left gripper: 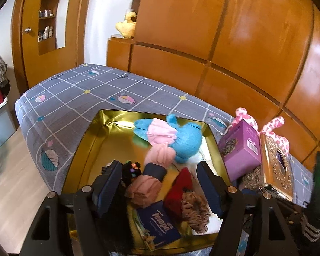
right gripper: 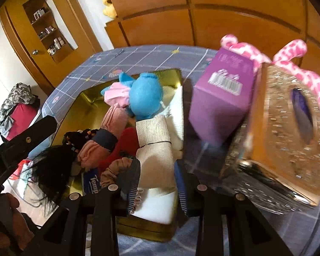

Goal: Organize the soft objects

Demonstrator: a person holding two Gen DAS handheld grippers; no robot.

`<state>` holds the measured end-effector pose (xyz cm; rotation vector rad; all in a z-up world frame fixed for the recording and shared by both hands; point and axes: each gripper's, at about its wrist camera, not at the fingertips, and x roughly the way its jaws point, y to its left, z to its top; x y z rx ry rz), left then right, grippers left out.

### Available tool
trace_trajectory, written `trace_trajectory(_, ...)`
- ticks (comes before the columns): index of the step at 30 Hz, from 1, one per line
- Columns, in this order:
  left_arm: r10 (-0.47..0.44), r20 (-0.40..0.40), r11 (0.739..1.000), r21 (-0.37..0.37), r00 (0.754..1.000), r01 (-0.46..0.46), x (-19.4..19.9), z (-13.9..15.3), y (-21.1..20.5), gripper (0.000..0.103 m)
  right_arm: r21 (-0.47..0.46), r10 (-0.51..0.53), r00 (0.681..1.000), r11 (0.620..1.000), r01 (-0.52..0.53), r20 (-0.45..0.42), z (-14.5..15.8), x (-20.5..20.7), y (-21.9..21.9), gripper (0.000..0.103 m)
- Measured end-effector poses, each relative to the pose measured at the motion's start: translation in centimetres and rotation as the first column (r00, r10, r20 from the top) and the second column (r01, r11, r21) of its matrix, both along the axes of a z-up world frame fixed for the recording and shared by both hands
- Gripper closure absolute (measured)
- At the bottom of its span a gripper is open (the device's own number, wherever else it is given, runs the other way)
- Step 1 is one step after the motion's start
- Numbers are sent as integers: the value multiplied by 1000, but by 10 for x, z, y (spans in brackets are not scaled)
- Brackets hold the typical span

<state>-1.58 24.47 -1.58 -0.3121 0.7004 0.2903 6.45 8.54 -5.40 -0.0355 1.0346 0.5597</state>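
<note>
A gold tray (left gripper: 89, 136) lies on the bed and holds a blue plush toy (left gripper: 187, 140), rolled pink socks (left gripper: 145, 189), a red cloth (left gripper: 181, 189), a brown scrunchie (left gripper: 195, 212), black hair ties (left gripper: 131, 170) and a Tempo tissue pack (left gripper: 159, 227). My left gripper (left gripper: 160, 189) is open above these, holding nothing. My right gripper (right gripper: 157, 183) is shut on a cream waffle-knit cloth (right gripper: 153, 136) at the tray's right side (right gripper: 177, 79). The plush (right gripper: 146, 96), socks (right gripper: 96, 149) and scrunchie (right gripper: 115, 170) also show in the right wrist view.
A purple box (left gripper: 242, 147) (right gripper: 221, 104), a glittery gold tissue box (left gripper: 277, 166) (right gripper: 283, 140) and a pink spotted plush (left gripper: 275, 132) (right gripper: 288, 64) stand right of the tray. The bed has a grey checked sheet (left gripper: 74, 93). Wooden wardrobe panels stand behind.
</note>
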Motion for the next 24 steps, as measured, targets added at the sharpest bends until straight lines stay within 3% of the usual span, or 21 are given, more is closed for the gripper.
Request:
trace_trajectory(7, -49, 2, 998, 41, 999, 49, -1, 1, -28, 23, -53, -72, 986, 995, 81, 152, 20, -20, -28, 66)
trace_trajectory(24, -133, -12, 987, 87, 991, 134, -6, -3, -96, 3, -93, -249, 908, 951, 295, 337, 40, -47, -102, 63)
